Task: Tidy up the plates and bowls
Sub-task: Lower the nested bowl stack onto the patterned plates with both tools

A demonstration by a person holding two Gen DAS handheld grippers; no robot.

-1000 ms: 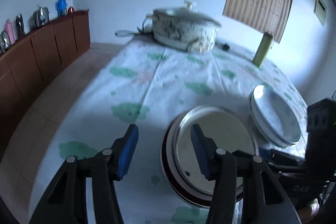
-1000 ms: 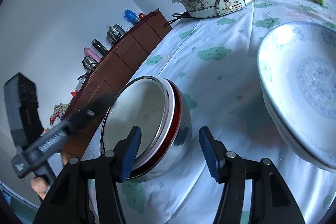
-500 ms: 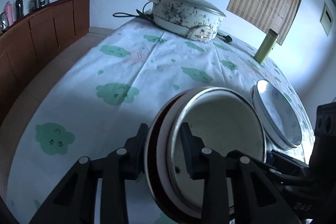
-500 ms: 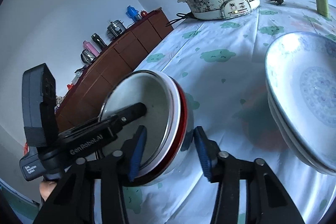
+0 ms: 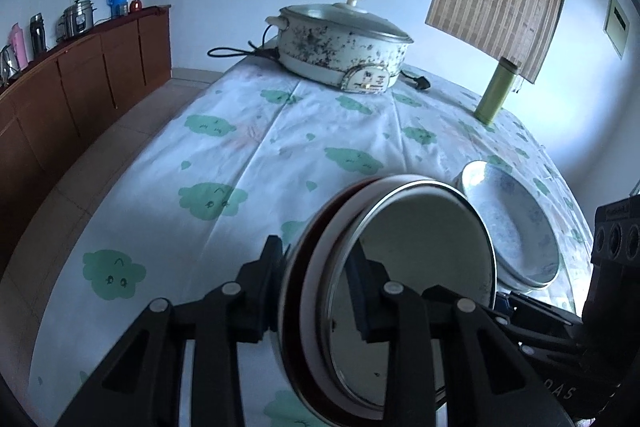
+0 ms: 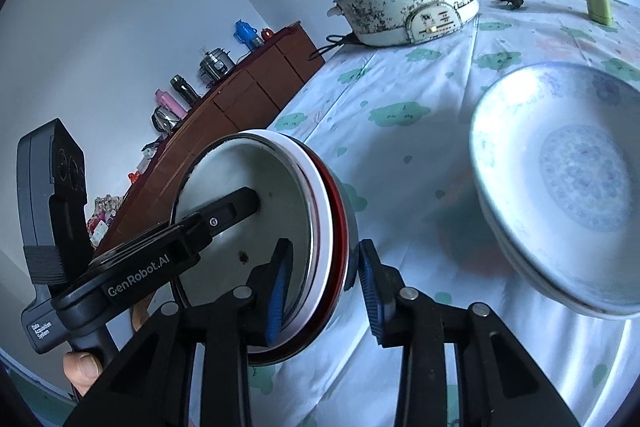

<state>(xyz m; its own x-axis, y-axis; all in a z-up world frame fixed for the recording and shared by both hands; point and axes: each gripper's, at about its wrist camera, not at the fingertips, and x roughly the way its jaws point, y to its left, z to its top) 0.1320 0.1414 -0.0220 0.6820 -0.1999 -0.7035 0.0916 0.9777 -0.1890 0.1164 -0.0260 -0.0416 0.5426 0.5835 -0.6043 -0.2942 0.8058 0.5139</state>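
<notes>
You're viewing the tilted bowl stack close-up from opposite rims, both cameras facing the cooker.

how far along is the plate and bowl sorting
Done: patterned plates already sit stacked on the tablecloth. In hand: the nested bowl stack, steel bowl inside white and red rims, is gripped on its rim by both the left gripper and the right gripper, tilted up. Left: setting that stack down wherever it belongs; its destination is not shown.
</notes>
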